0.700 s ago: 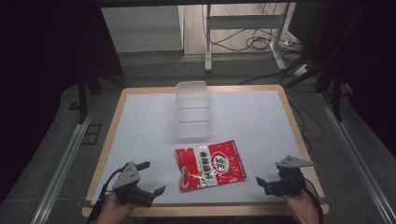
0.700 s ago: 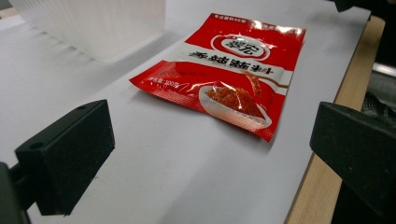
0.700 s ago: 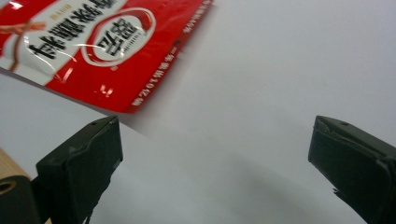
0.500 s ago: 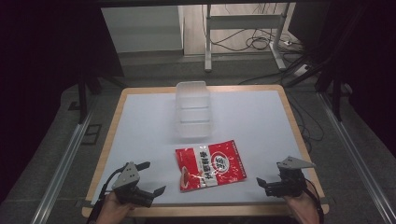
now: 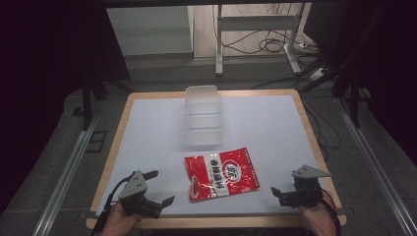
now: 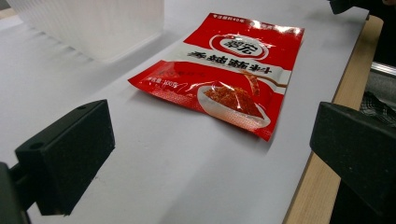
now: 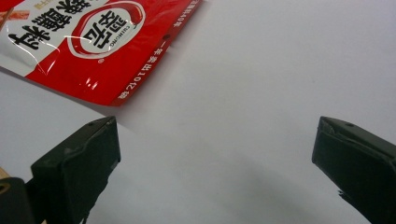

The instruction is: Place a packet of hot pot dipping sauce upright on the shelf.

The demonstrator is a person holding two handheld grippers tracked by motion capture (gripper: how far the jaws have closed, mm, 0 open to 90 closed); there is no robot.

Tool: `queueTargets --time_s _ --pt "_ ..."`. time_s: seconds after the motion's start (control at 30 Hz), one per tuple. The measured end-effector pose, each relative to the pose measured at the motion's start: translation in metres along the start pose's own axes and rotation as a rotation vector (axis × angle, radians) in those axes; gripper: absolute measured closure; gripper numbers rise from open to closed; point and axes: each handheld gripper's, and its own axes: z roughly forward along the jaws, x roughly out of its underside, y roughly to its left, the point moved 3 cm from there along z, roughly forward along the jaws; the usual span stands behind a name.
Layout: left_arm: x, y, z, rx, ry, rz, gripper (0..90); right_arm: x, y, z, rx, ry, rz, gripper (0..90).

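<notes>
Left hand-held gripper (image 5: 156, 188): black body, two black block-shaped jaws, each with a small round screw hole near the upper edge in the left gripper view; grey three-cornered plate on top; a dark cable trails from its left side towards the near desk edge. Right hand-held gripper (image 5: 278, 192): same black construction, a grey three-cornered plate on top, matt black jaws with slightly worn edges and a small hole on each. No sleeve is visible on either forearm.

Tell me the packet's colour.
Red, with a white band and dark lettering on the packet; clearest in the left gripper view.
</notes>
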Motion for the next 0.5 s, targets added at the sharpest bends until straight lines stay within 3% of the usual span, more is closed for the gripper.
queueTargets --time_s 0.23,0.5 --pt "0.0 -0.0006 0.0004 -0.001 0.004 0.005 0.0 -0.0004 0.0003 0.0006 -0.014 -0.017 0.016 1.5" --pt "0.0 -0.0009 0.0006 -0.001 0.006 0.008 0.0 -0.0058 0.0048 0.0 -0.014 -0.047 -0.004 1.5"
